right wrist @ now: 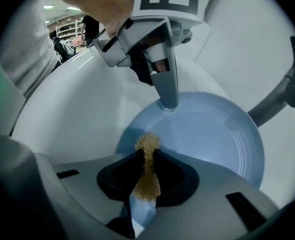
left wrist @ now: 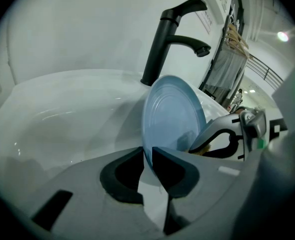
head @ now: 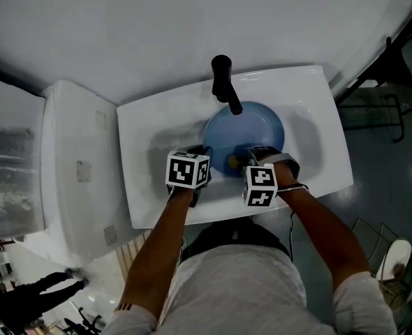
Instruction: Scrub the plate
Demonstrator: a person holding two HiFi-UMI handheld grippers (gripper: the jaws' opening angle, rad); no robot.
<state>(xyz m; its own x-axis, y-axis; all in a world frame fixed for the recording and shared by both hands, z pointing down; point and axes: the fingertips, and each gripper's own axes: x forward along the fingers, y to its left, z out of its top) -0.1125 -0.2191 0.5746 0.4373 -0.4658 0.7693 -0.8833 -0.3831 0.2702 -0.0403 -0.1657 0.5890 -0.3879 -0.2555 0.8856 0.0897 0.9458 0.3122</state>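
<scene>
A light blue plate stands tilted in the white sink, below the black faucet. My left gripper is shut on the plate at its near rim and holds it up on edge. My right gripper is shut on a tan scrub pad, whose tip lies against the lower left of the plate's face. In the right gripper view the left gripper's fingers pinch the plate's far rim. The head view shows both grippers side by side over the sink's front, left and right.
The faucet's spout reaches over the basin behind the plate. A white toilet stands to the sink's left. The sink's basin wall curves round to the left of the plate. A person stands far off at the lower left.
</scene>
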